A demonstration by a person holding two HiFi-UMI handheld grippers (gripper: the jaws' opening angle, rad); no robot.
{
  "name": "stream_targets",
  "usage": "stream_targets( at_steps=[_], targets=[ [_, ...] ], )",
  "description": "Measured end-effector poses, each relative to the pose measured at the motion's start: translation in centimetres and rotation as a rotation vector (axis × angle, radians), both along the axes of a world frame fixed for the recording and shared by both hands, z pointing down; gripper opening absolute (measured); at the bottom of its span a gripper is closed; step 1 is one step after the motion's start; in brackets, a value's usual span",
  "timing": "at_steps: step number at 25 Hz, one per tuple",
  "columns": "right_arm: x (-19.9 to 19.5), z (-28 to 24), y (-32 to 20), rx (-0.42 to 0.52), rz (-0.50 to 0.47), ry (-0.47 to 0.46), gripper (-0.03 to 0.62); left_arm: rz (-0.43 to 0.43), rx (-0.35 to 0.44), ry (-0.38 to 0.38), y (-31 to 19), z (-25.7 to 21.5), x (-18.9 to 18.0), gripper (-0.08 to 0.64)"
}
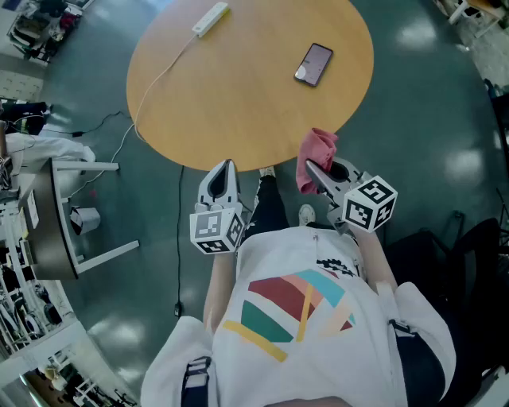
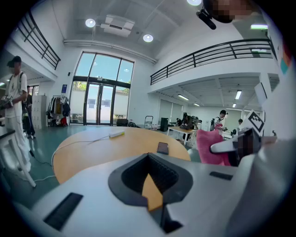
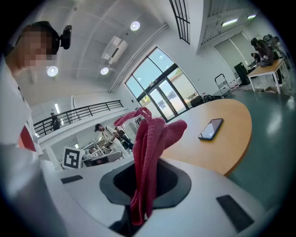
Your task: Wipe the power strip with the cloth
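Got the pink cloth (image 1: pixel 317 149) pinched in the right gripper (image 1: pixel 312 169), left gripper (image 1: pixel 225 168) closed on nothing, both at the round table (image 1: pixel 238 111)'s near edge. Gotta reach past the phone (image 1: pixel 314 63) to the power strip (image 1: pixel 211 18) at the far rim; maybe pin it with the left while wiping.

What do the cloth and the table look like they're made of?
The cloth: pink knitted or terry-like fabric, soft and matte; a fine ribbed texture shows and it folds limply. The table: probably wood or laminate, smooth satin finish; even tan surface, no grain visible.
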State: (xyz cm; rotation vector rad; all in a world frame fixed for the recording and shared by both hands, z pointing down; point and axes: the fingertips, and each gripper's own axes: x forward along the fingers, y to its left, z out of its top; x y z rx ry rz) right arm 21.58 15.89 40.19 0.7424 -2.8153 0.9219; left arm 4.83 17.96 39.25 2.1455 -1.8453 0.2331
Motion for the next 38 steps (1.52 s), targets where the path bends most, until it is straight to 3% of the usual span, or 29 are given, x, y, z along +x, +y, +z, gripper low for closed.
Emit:
stream_targets(
  at_steps=[3,8,9,11,13,18,21,26,29,33,38],
  targets=[
    [-2.1,0.6,-2.5,-0.006,0.005,0.017,0.039,-0.006,0.051,-0.069,-5.6,-0.7,-4.0,0.041],
    [-5.9,0.8,-9.3,-0.072,0.08,0.056,0.038,0.028,0.067,0.037,-19.2,-2.4,-11.5,0.043],
    [-6.9,0.5,-10.6,-0.081,0.084,0.056,0.038,0.025,0.069,0.035,-21.9,-2.5,-13.1,0.044],
    [-8.9,0.4,-13.8,-0.096,0.08,0.071,0.038,0.018,0.07,0.003,-27.6,-2.4,-16.1,0.12],
    [-11.1,0.5,-16.7,-0.116,0.066,0.095,0.038,0.051,0.029,-0.01,-32.8,-1.5,-18.4,0.163],
    [-17.1,2.0,-20.4,-0.186,0.021,0.104,0.038,0.165,-0.163,-0.076,-42.5,4.4,-22.9,0.163],
    [-19.0,3.0,-22.5,-0.216,0.011,0.105,0.038,0.157,-0.235,-0.13,-47.3,7.5,-24.9,0.161],
    [-18.3,4.5,-24.7,-0.249,-0.032,0.112,0.038,0.153,-0.337,-0.339,-52.2,11.8,-25.9,0.161],
    [-17.3,5.7,-26.5,-0.247,-0.055,0.125,0.038,0.158,-0.412,-0.334,-53.5,14.1,-25.8,0.161],
    [-16.6,6.0,-28.6,-0.247,-0.043,0.108,0.038,0.149,-0.407,-0.335,-53.8,14.1,-26.1,0.16],
    [-16.3,6.5,-28.6,-0.253,-0.051,0.137,0.038,0.261,-0.468,-0.429,-52.7,15.8,-25.8,0.131]
  ],
)
